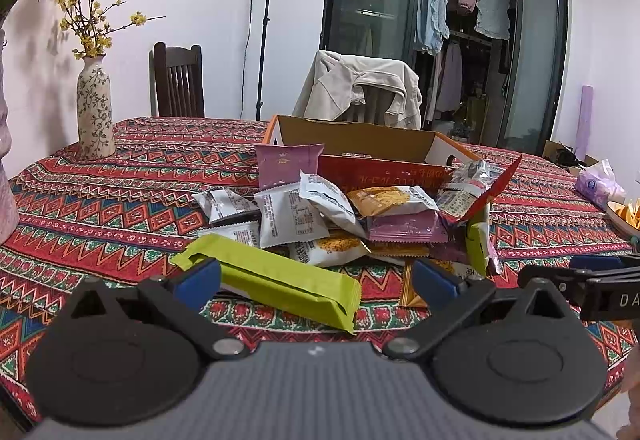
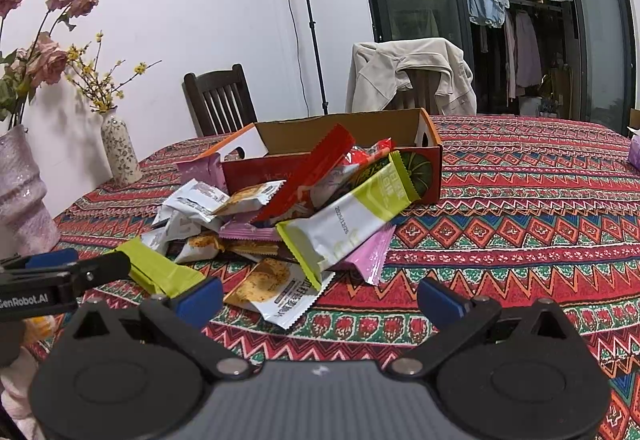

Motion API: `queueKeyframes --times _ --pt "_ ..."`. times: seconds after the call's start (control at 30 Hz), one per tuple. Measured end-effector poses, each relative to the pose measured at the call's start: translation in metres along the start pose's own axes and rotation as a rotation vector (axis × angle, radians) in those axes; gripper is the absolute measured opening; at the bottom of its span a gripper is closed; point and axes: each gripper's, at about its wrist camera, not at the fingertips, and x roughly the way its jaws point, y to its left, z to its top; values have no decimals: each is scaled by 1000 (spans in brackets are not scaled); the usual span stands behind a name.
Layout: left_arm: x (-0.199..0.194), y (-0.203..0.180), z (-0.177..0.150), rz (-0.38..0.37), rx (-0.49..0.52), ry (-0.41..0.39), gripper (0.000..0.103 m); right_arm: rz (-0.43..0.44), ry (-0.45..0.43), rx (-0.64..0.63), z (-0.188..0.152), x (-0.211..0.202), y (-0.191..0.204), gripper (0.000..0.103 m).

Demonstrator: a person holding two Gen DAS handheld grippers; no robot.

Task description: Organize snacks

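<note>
Both spread wide, holding nothing: left tool (image 1: 316,282) just short of green bar (image 1: 280,282); right tool (image 2: 320,298) near snack pile (image 2: 280,224) (heaped against cardboard box (image 2: 430,160)) on counter (image 2: 520,224).

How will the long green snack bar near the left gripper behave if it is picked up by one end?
The green snack bar looks flat and straight, so probably fairly stiff. Its smooth wrapper may slip. Likely light for its size.
</note>
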Motion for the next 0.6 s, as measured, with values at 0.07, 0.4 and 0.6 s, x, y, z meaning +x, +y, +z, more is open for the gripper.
queueKeyframes --times 0.07,0.4,0.6 --pt "0 1 0 0 -1 0 103 0 1 1 0 0 0 103" --pt "-1 3 -1 -2 -8 0 103 1 7 0 -2 2 1 103" --pt "0 6 -3 -2 -16 4 103 3 15 4 -3 4 0 103"
